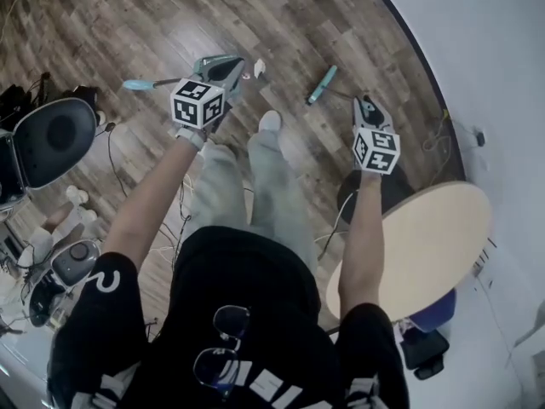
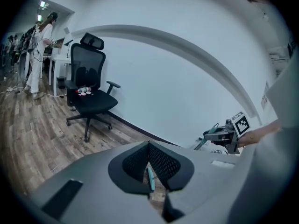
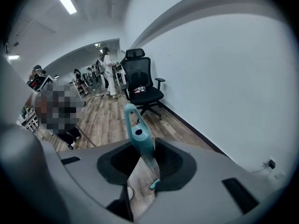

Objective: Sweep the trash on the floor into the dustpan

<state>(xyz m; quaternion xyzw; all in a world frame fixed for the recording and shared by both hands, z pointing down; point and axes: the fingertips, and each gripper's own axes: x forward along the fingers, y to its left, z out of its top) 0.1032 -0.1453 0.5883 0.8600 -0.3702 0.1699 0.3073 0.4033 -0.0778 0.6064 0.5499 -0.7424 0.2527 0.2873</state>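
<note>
The right hand-held gripper (image 3: 142,162) clamps a teal handle (image 3: 138,134), its long axis pointing forward, loop end farthest. The left hand-held gripper (image 2: 149,160) pinches a thin teal strip (image 2: 150,177).

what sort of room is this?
Probably an open office or lab: a black office chair, a round table on a wood-plank floor, and people standing further back.

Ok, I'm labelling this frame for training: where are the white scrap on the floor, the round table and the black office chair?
white scrap (image 1: 260,68), head view, its middle.
round table (image 1: 426,245), head view, bare tabletop.
black office chair (image 2: 93,104), left gripper view, its seat.
</note>
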